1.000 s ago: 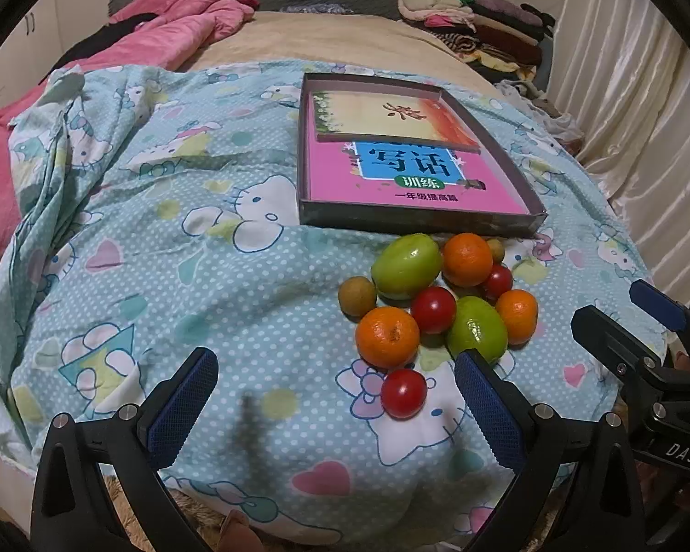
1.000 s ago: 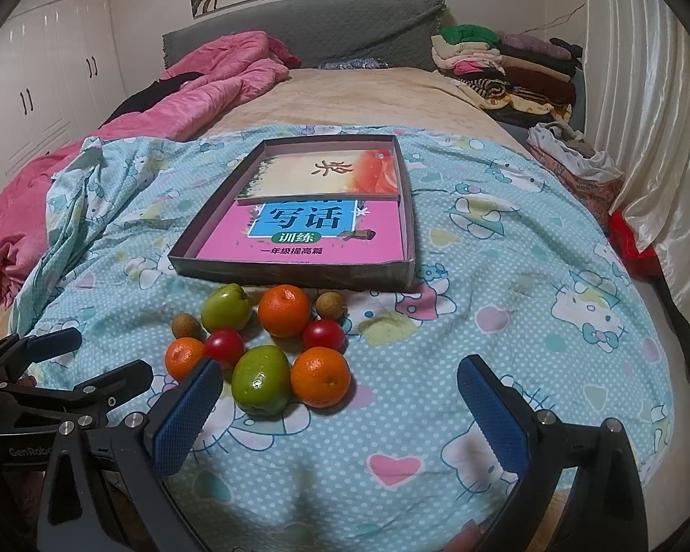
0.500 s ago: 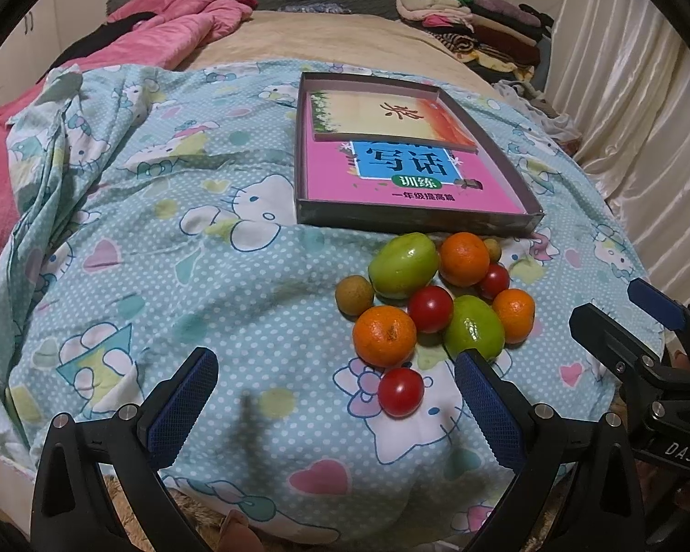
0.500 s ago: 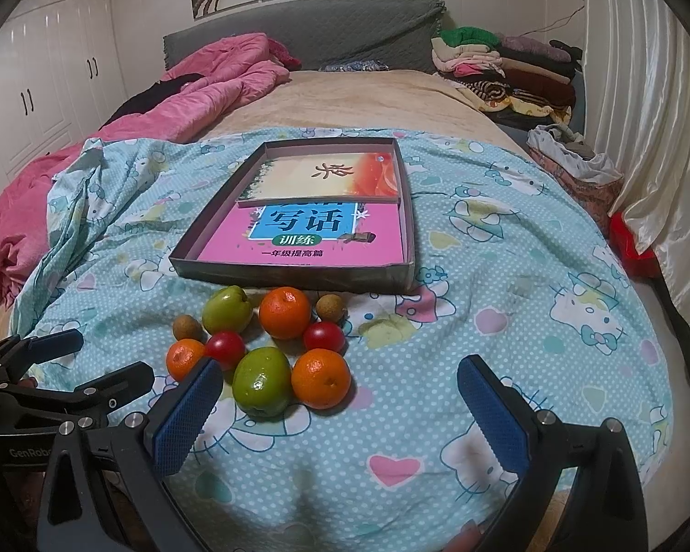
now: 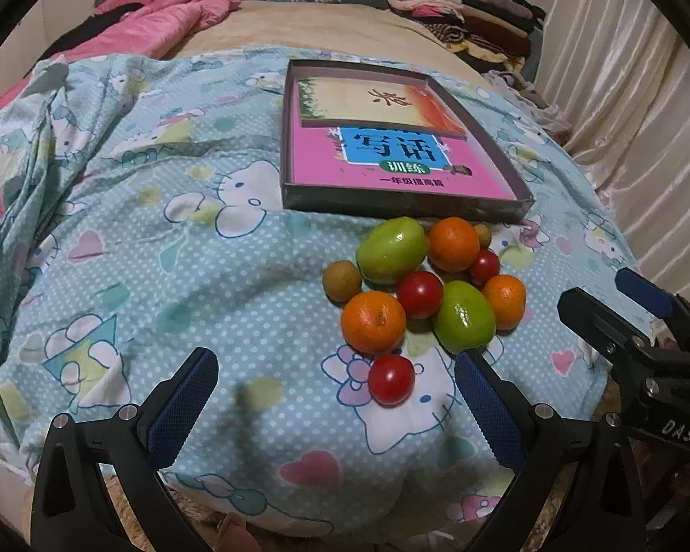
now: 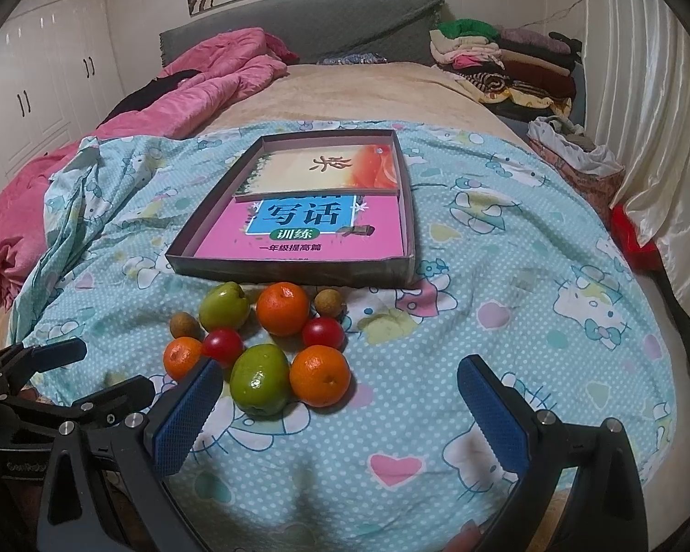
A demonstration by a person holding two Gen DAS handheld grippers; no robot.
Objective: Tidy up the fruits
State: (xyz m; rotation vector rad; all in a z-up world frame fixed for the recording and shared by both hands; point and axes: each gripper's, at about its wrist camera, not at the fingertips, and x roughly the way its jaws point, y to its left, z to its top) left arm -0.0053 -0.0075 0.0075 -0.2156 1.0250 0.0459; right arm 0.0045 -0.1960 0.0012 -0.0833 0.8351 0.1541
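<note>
A cluster of fruits lies on the pale blue cartoon-print bedspread (image 6: 506,303), just in front of the near wall of a shallow grey cardboard tray (image 6: 290,271) holding a pink booklet (image 6: 308,234).

The left gripper (image 5: 336,395) hovers low at the bed's edge with its blue-padded fingers spread wide and nothing between them. A small red cherry tomato (image 5: 391,378) sits ahead of it, nearer its right finger, apart from the pile.

The right gripper (image 6: 340,407) is likewise spread apart and empty. The oval green fruit (image 6: 260,378) and the round orange tangerine (image 6: 320,376) lie touching just beyond its left finger. That green fruit's long axis runs roughly toward the tray. The second green fruit (image 6: 223,306) sits farther back, its stem end tilted toward the tray.
</note>
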